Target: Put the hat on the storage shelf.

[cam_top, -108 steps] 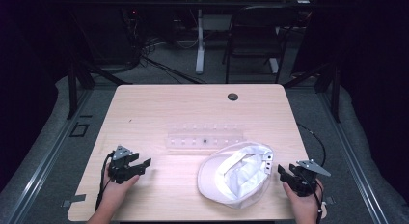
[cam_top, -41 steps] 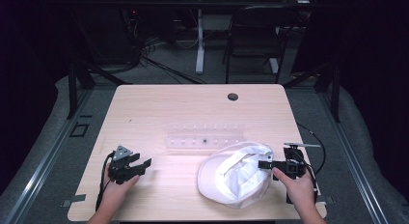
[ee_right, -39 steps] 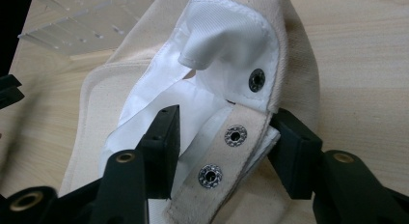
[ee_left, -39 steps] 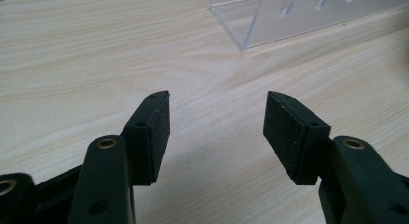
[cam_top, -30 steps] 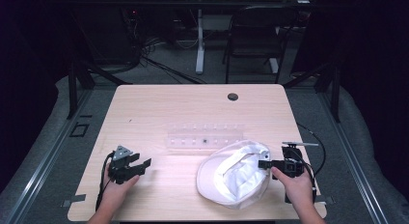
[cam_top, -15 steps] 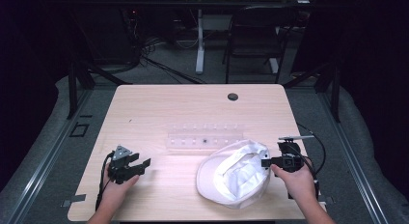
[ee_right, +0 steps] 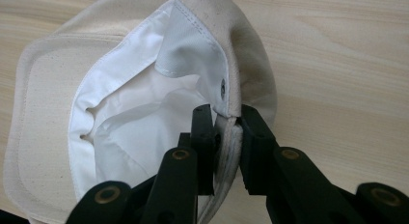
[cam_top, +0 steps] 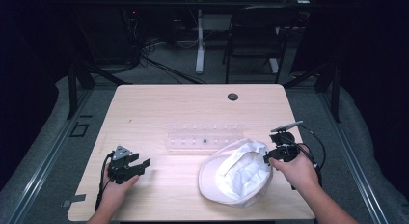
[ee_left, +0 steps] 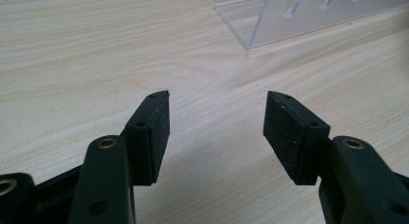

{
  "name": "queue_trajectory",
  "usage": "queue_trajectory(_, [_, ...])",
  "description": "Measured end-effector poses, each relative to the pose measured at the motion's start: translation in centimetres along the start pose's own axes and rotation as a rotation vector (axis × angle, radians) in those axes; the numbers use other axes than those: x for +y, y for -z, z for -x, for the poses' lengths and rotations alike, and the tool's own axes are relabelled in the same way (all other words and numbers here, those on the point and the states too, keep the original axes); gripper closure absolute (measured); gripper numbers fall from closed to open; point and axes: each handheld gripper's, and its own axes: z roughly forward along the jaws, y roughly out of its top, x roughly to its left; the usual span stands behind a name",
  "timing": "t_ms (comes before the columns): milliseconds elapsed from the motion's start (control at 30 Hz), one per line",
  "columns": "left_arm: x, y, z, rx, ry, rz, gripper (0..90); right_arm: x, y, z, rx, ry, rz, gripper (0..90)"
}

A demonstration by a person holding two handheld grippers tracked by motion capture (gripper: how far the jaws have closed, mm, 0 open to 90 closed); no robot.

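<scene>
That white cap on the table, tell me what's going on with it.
A person works at a wooden table with a gripper in each hand. The right gripper has just closed on the rim of the white cap, which lies upside down with its lining showing, and is pinching the edge. The left gripper rests open near the table's front left, holding nothing. A clear plastic rack sits behind the cap.

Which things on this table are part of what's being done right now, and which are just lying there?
In the job:
- white cap, lying upside down
- right gripper, shut on the cap's rim; its jaws have just been closing

Just lying about:
- clear plastic rack, behind the cap
- left gripper, open over bare table, holding nothing
</scene>
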Motion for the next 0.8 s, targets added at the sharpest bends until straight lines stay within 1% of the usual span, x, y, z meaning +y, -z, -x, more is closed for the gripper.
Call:
queue_trajectory(33, [0.0,0.0,0.0,0.000,0.000,-0.001,42.9,0.2,0.0,-0.2,-0.003,-0.008,-0.003,78.6])
queue_trajectory(67, [0.0,0.0,0.0,-0.001,-0.002,-0.002,42.9,0.4,0.1,-0.3,-0.012,-0.007,-0.015,78.5])
queue_trajectory(100, [0.0,0.0,0.0,-0.001,-0.002,-0.002,42.9,0.4,0.1,-0.3,-0.012,-0.007,-0.015,78.5])
queue_trajectory(133, [0.0,0.0,0.0,-0.001,-0.004,-0.003,42.9,0.7,0.2,-0.4,-0.022,0.006,-0.036,78.5])
queue_trajectory(200, [0.0,0.0,0.0,-0.002,-0.004,-0.004,42.9,1.2,0.3,-0.7,-0.031,0.005,-0.060,78.7])
queue_trajectory(233, [0.0,0.0,0.0,-0.002,-0.004,-0.003,42.9,1.4,0.3,-0.7,-0.037,0.013,-0.080,78.9])
queue_trajectory(300, [0.0,0.0,0.0,-0.003,-0.001,-0.002,42.9,1.7,0.2,-0.9,-0.040,0.005,-0.088,79.1])
queue_trajectory(333, [0.0,0.0,0.0,-0.003,-0.001,-0.002,42.9,2.0,0.1,-1.0,-0.048,0.008,-0.114,79.4])
queue_trajectory(433, [0.0,-0.1,0.0,-0.003,-0.001,-0.002,42.9,2.2,0.1,-1.1,-0.056,0.010,-0.128,79.4])
queue_trajectory(467, [0.0,-0.1,0.0,-0.003,-0.001,-0.002,42.9,2.3,0.1,-1.1,-0.055,0.007,-0.140,79.5])
queue_trajectory(500, [0.0,-0.1,0.0,-0.004,-0.003,-0.003,42.9,2.5,0.2,-1.2,-0.062,-0.010,-0.148,79.5])
queue_trajectory(533, [0.0,-0.1,0.0,-0.004,-0.006,-0.005,42.9,2.5,0.2,-1.2,-0.063,-0.005,-0.146,79.5])
queue_trajectory(567, [0.0,-0.1,0.0,-0.006,-0.007,-0.006,42.9,2.7,0.3,-1.3,-0.070,-0.008,-0.169,79.6])
queue_trajectory(600, [0.0,-0.1,0.1,-0.006,-0.006,-0.006,42.9,2.8,0.3,-1.3,-0.071,0.003,-0.170,79.6])
queue_trajectory(633, [0.0,-0.1,0.1,-0.006,-0.006,-0.006,42.9,2.9,0.3,-1.5,-0.073,-0.008,-0.169,79.6])
queue_trajectory(700, [0.0,-0.1,0.1,-0.005,-0.007,-0.007,42.9,2.9,0.3,-1.6,-0.074,-0.012,-0.172,79.6])
queue_trajectory(733, [0.0,-0.1,0.1,-0.005,-0.007,-0.008,42.9,3.1,0.5,-1.7,-0.077,-0.005,-0.198,79.7])
queue_trajectory(800, [0.0,-0.2,0.1,-0.004,-0.006,-0.008,43.0,3.3,0.6,-1.7,-0.072,-0.003,-0.208,79.6])
